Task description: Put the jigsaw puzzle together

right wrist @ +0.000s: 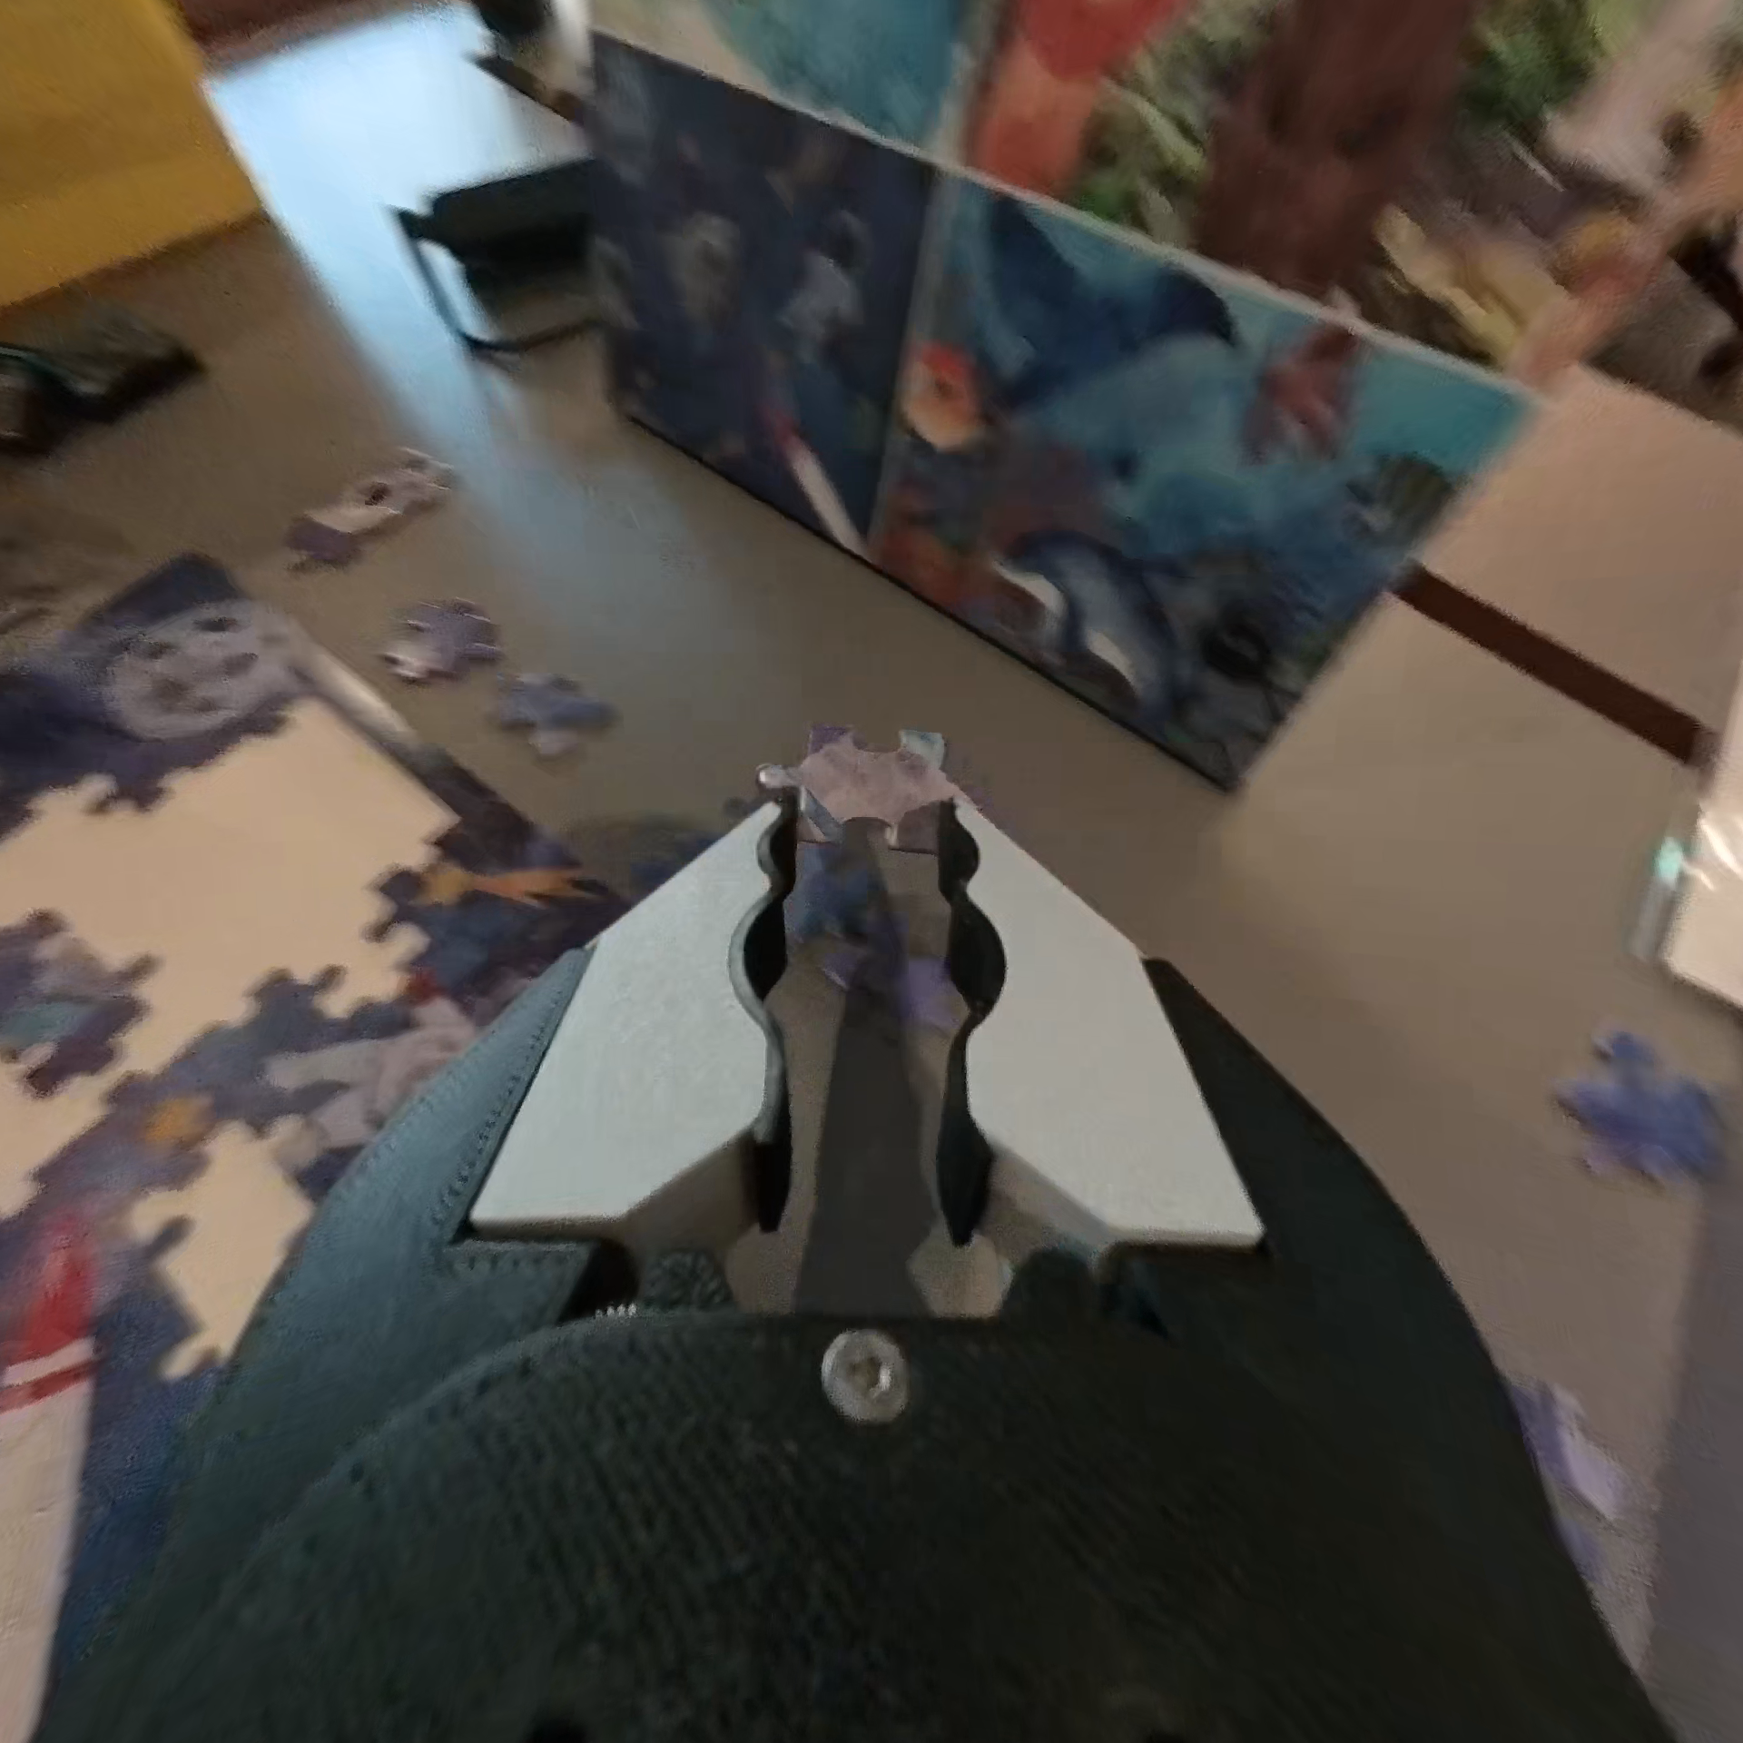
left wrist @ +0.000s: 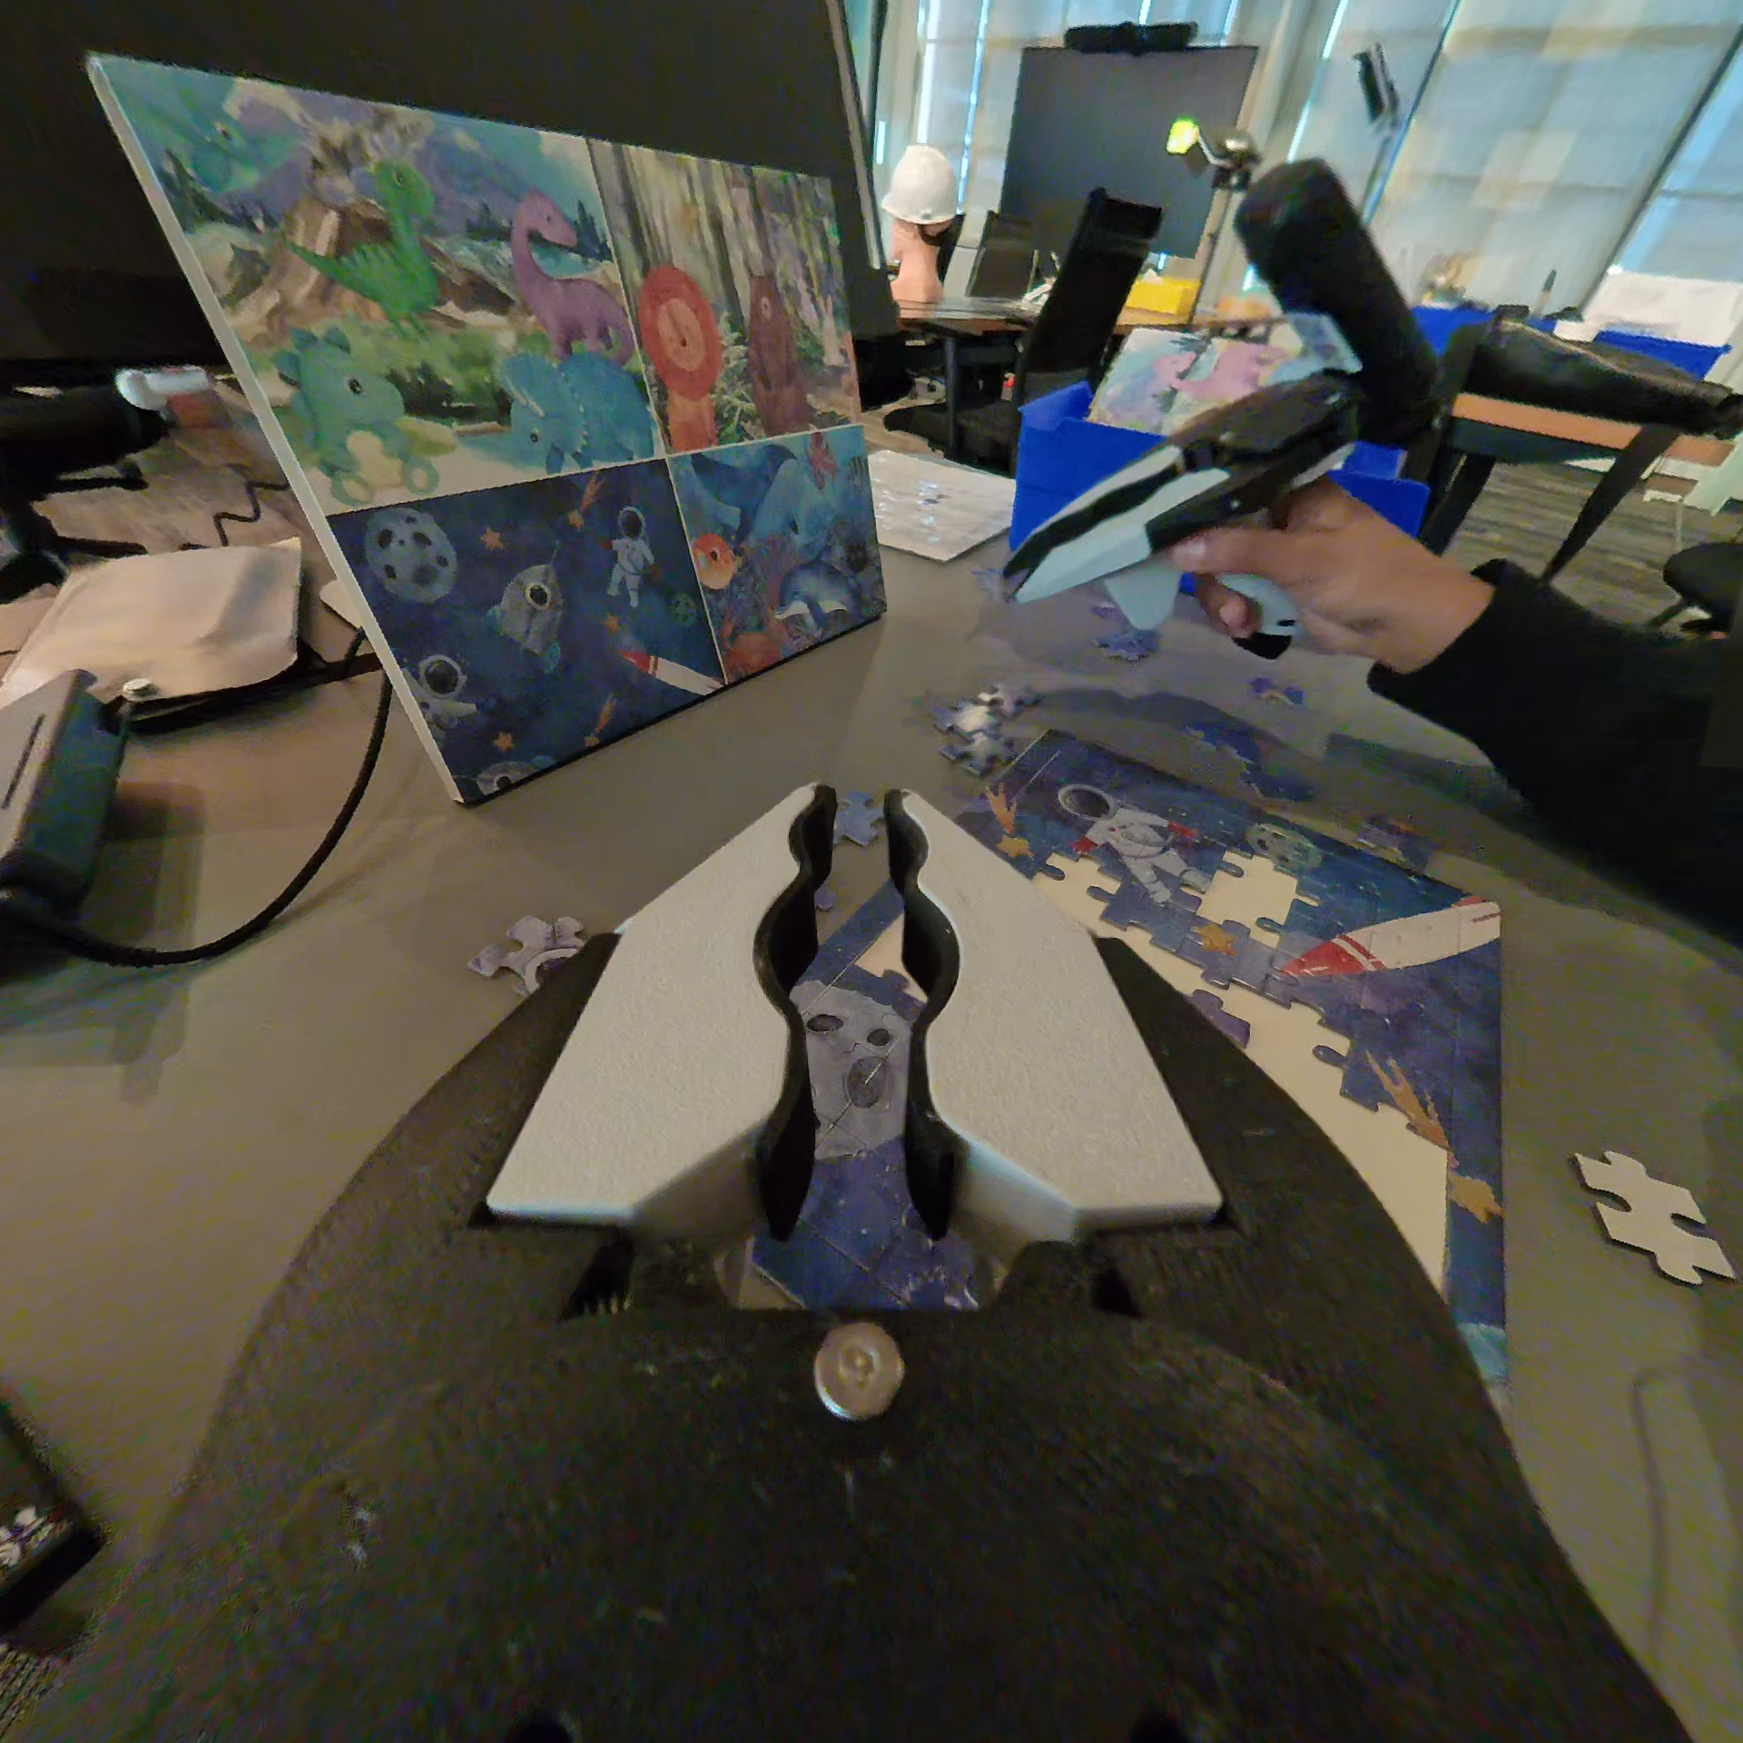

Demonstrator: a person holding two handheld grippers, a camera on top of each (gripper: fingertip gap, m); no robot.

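A partly assembled space jigsaw puzzle (left wrist: 1320, 943) lies on the grey table, with bare cream gaps in its middle. It shows blurred at the left of the right wrist view (right wrist: 189, 849). My left gripper (left wrist: 862, 800) hovers over the puzzle's left part, its jaws a narrow gap apart with nothing between them. My right gripper (right wrist: 866, 811) is shut on a pale purple puzzle piece (right wrist: 868, 778) held at its tips above the table. The right gripper (left wrist: 1014, 577) also shows in a hand beyond the puzzle. Loose pieces (left wrist: 981, 726) (right wrist: 439, 641) lie around.
A picture board (left wrist: 528, 396) (right wrist: 1037, 424) leans upright behind the puzzle. A face-down white piece (left wrist: 1651, 1217) lies at the right. A blue bin (left wrist: 1066, 453) stands at the back. A black cable (left wrist: 330, 849) and a grey device (left wrist: 47, 783) are at the left. About 25 cm separates my left fingertips from my right.
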